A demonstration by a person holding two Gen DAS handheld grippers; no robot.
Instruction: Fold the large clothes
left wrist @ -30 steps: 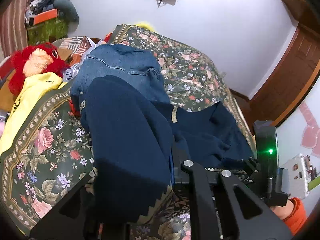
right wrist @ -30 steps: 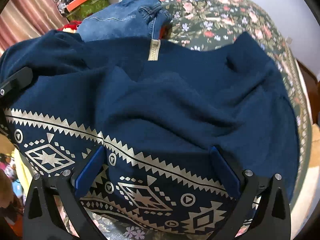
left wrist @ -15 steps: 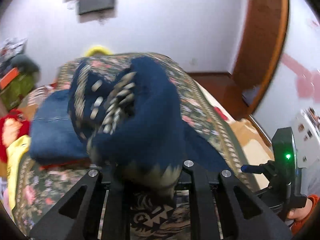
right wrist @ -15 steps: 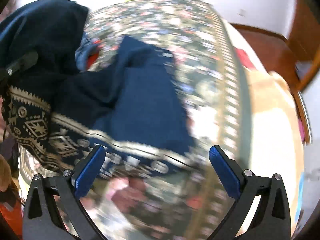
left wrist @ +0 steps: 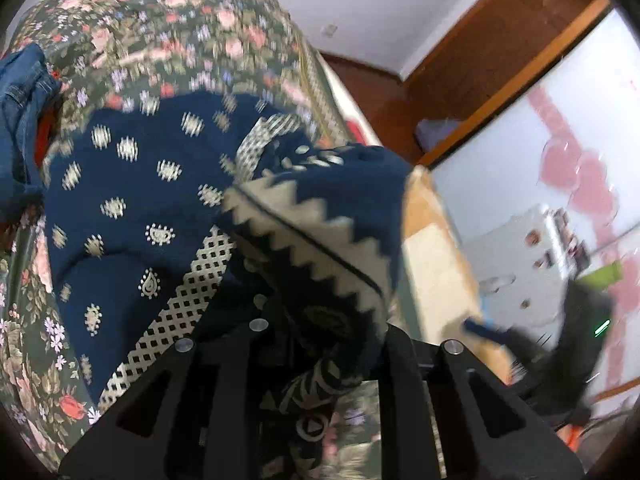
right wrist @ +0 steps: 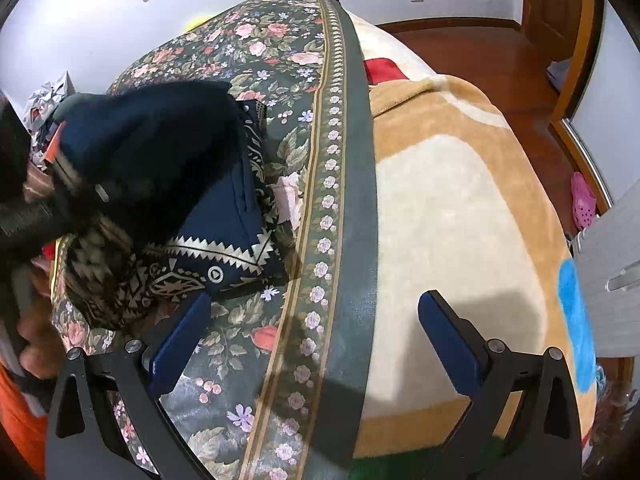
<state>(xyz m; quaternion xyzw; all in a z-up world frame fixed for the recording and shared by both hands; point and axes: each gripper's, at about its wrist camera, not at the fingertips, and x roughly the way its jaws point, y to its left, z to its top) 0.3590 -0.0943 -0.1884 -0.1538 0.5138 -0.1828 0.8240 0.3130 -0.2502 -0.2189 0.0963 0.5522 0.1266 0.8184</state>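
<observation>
The navy garment (left wrist: 132,208) with white printed motifs lies bunched on the floral bedspread (left wrist: 192,36). My left gripper (left wrist: 320,344) is shut on its zigzag-bordered hem, which drapes over the fingers and hides their tips. In the right wrist view the same garment (right wrist: 224,208) hangs from the left gripper (right wrist: 72,188) at the left, its lower edge resting on the bedspread (right wrist: 280,60). My right gripper (right wrist: 316,336) stands open above the bedspread's border, to the right of the garment, with nothing between its blue pads (right wrist: 180,340).
Folded blue jeans (left wrist: 20,120) lie at the far left of the bed. A beige blanket (right wrist: 440,200) covers the right part of the bed. Wooden floor (right wrist: 480,44) and a door frame (left wrist: 500,64) lie beyond. A person's orange sleeve (right wrist: 16,412) shows at lower left.
The left gripper has swung the held garment over to the right, so its printed side now shows. The right gripper has moved right, off the garment, to the bedspread's border.
</observation>
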